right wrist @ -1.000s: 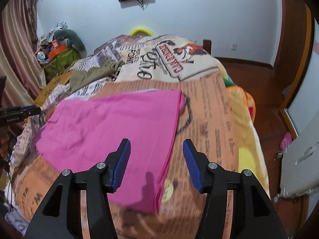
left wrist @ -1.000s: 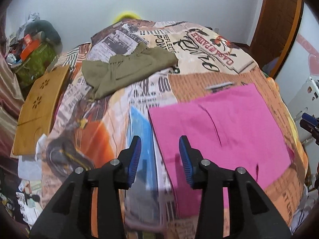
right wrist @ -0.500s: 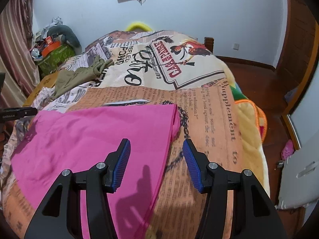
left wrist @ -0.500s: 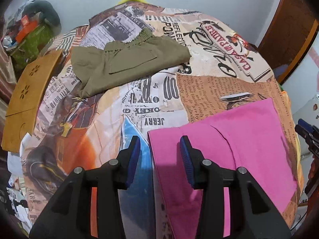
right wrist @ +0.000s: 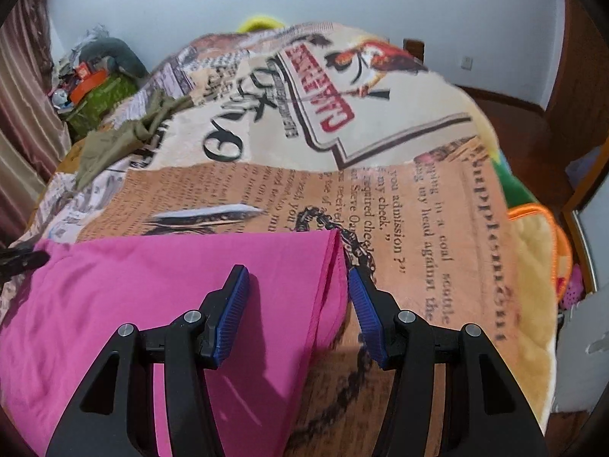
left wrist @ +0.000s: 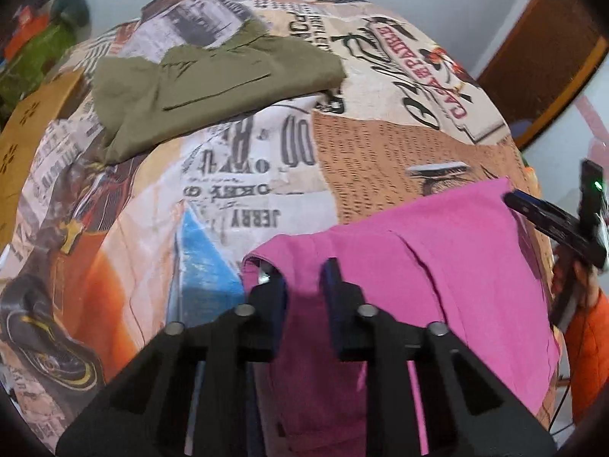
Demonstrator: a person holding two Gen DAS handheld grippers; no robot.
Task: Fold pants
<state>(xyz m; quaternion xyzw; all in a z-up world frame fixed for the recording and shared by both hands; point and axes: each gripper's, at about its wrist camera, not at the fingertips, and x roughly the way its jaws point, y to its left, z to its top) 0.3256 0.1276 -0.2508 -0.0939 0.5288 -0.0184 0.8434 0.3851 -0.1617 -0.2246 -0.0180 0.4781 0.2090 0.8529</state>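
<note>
Pink pants lie folded flat on the near part of a newspaper-print bedspread. My left gripper is at their far left corner, jaws closing, with the cloth bunched up between the pads. My right gripper stands open astride the far right corner: one finger rests over the pink cloth, the other just past its edge on the bedspread. In the left wrist view the right gripper shows at the right edge of the pants.
Olive green shorts lie crumpled farther up the bed. A wooden board leans at the left side. A clutter pile sits by the wall. An orange sleeve is at the right.
Both grippers have come down and forward to the far corners of the pink pants. The left jaws have narrowed onto the cloth, which now bunches between them. The right jaws keep their width.
</note>
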